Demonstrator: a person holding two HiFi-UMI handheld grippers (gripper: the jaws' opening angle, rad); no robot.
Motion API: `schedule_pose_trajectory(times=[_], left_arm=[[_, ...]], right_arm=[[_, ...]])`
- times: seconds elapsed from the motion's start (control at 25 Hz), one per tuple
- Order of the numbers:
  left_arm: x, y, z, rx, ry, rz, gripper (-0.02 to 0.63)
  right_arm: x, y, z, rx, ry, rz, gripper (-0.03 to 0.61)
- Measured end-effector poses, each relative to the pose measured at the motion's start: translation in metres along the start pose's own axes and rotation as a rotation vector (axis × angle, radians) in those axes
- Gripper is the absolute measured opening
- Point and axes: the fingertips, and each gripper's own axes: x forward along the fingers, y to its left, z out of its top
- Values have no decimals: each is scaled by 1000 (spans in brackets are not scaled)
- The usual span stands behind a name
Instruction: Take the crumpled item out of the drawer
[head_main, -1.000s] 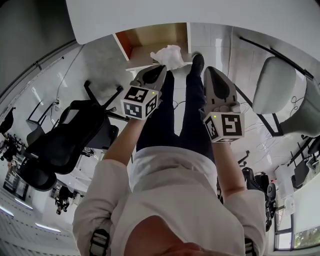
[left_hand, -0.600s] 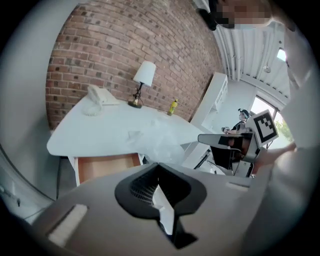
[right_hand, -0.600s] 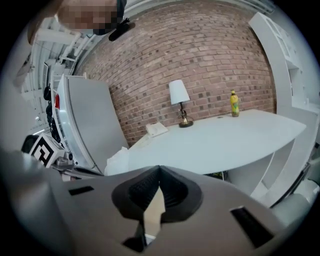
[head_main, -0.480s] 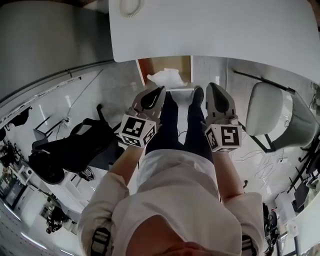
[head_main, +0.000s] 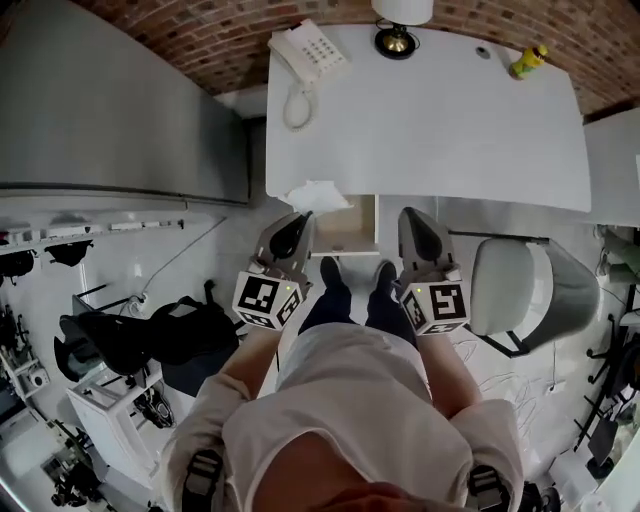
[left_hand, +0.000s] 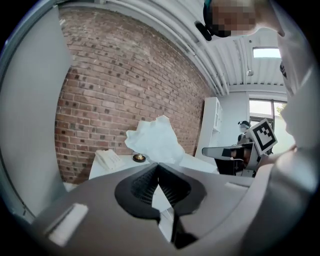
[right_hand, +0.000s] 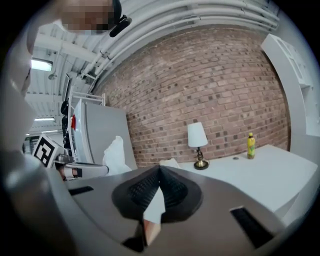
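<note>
While left gripper jaws clamp the crumpled item, right gripper jaws meet empty.
Tabletop half hides drawer; brick wall ahead.

You're standing in an office. A white desk carries a corded telephone at its far left, a table lamp beside that and a yellow bottle at the far right. An open drawer sits under its near edge. A brick wall runs behind. A black swivel chair sits at your left and a white chair at your right, with a tall grey cabinet left of the desk.
</note>
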Motion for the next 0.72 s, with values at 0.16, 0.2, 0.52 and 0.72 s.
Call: schedule_pose_trajectory(times=[0.16,0.2,0.52,0.72], left_arm=[[-18,11,48,21,-92,45,11],[-23,13,58,23,-116,53,11],[-67,13,103,33,-209,116,11],[-76,11,105,33,-233,138,11]], right_arm=[[-7,15,47,-25,-75,15,6],[-10,18,56,-25,-83,19,6],[-35,37,99,-91,-114,20,6],[-41,38,114,-89,-144,21,6]])
